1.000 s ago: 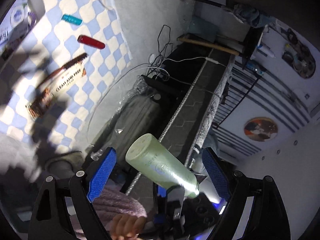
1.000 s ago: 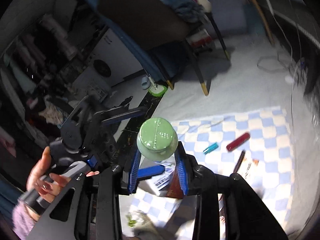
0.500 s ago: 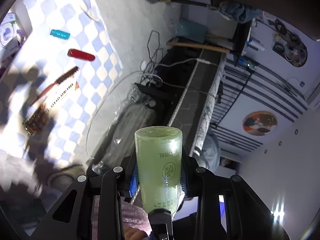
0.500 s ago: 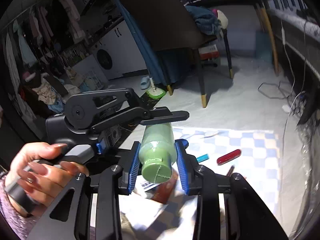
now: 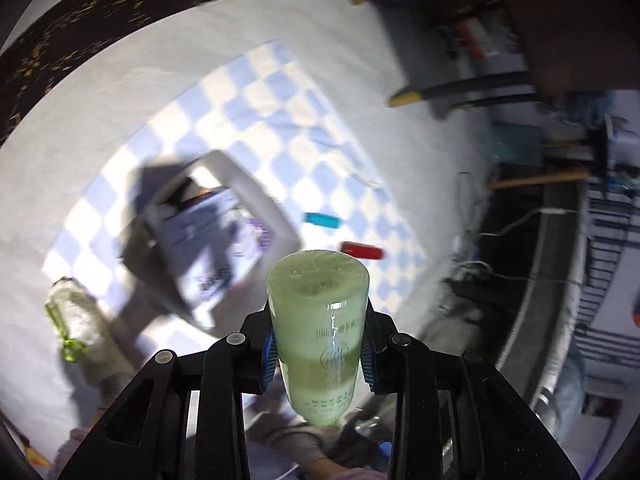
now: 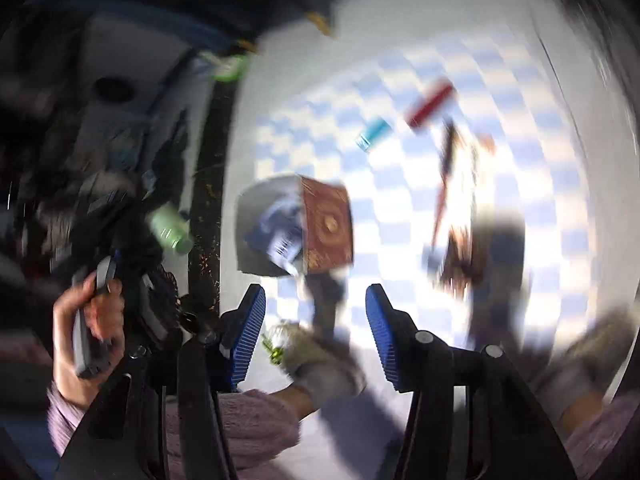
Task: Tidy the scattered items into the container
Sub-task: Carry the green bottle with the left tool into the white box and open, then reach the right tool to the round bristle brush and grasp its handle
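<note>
Above the checkered cloth [image 5: 256, 92], left gripper [image 5: 319, 354] jaws clamping green bottle [image 5: 318, 320], print unreadable, right gripper [image 6: 316, 336] jaws wide.

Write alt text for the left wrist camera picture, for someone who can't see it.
The left gripper is shut on a pale green translucent plastic bottle, held above a blue-and-white checkered mat on a white floor. Below sits a white rectangular container holding printed packets, with a small teal tube and a red tube lying on the mat beside it.
</note>
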`<action>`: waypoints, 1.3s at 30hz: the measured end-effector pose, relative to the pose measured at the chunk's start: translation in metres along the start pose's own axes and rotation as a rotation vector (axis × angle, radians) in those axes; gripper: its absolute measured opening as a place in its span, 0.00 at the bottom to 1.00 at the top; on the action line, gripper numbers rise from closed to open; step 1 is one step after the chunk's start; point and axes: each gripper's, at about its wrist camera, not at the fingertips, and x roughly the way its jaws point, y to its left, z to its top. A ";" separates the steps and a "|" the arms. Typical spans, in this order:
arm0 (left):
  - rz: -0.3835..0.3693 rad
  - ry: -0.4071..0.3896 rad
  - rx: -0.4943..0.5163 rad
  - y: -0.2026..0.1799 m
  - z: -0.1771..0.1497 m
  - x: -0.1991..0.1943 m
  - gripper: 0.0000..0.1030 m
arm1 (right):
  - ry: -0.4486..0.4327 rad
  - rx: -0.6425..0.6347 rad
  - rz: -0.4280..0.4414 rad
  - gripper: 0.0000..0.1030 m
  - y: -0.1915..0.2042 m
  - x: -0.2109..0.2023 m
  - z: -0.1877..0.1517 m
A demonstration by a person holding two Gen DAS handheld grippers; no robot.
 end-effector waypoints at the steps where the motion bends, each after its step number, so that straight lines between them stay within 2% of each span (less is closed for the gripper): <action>1: -0.010 0.000 -0.030 0.005 0.000 0.001 0.30 | 0.057 0.102 0.011 0.52 -0.019 0.008 0.003; 4: -0.010 -0.020 -0.085 -0.002 0.002 0.000 0.33 | 0.193 0.447 0.113 0.52 -0.077 0.030 -0.002; 5: -0.017 -0.027 -0.085 0.001 0.002 -0.002 0.43 | 0.214 0.542 0.135 0.52 -0.091 0.035 -0.007; 6: -0.041 -0.034 -0.089 0.001 0.002 -0.005 0.57 | 0.221 0.606 0.136 0.52 -0.101 0.037 -0.010; 8: -0.079 -0.045 -0.091 0.014 0.000 -0.015 0.73 | 0.205 0.633 0.098 0.55 -0.105 0.034 -0.012; 10: -0.077 -0.073 -0.076 0.015 -0.002 -0.022 0.74 | 0.185 0.604 0.080 0.57 -0.102 0.030 -0.009; 12: -0.044 -0.091 -0.042 0.007 -0.005 -0.024 0.74 | 0.173 0.587 0.094 0.59 -0.097 0.028 -0.004; 17: 0.045 -0.032 0.067 -0.022 -0.021 -0.012 0.74 | 0.133 0.627 0.073 0.60 -0.103 0.037 0.000; 19: 0.105 -0.019 0.153 -0.042 -0.027 -0.009 0.74 | 0.128 0.656 0.047 0.61 -0.110 0.041 0.000; 22: 0.263 -0.027 0.361 -0.083 -0.049 0.001 0.74 | 0.134 0.695 0.028 0.61 -0.119 0.047 -0.003; 24: 0.392 -0.055 0.542 -0.116 -0.069 0.010 0.74 | 0.135 0.691 0.014 0.61 -0.119 0.050 -0.002; 27: 0.498 -0.130 0.754 -0.156 -0.109 0.005 0.74 | 0.129 0.654 -0.014 0.61 -0.117 0.052 0.001; 30: 0.537 -0.192 0.845 -0.175 -0.137 0.000 0.74 | 0.128 0.625 -0.045 0.61 -0.116 0.056 0.004; 32: 0.542 -0.198 0.878 -0.180 -0.153 -0.001 0.74 | 0.124 0.604 -0.082 0.61 -0.117 0.059 0.005; 35: 0.536 -0.189 0.923 -0.187 -0.172 0.001 0.74 | 0.074 0.483 -0.237 0.61 -0.112 0.059 0.012; 39: 0.533 -0.191 0.973 -0.185 -0.185 0.002 0.74 | 0.009 0.206 -0.514 0.61 -0.099 0.067 0.029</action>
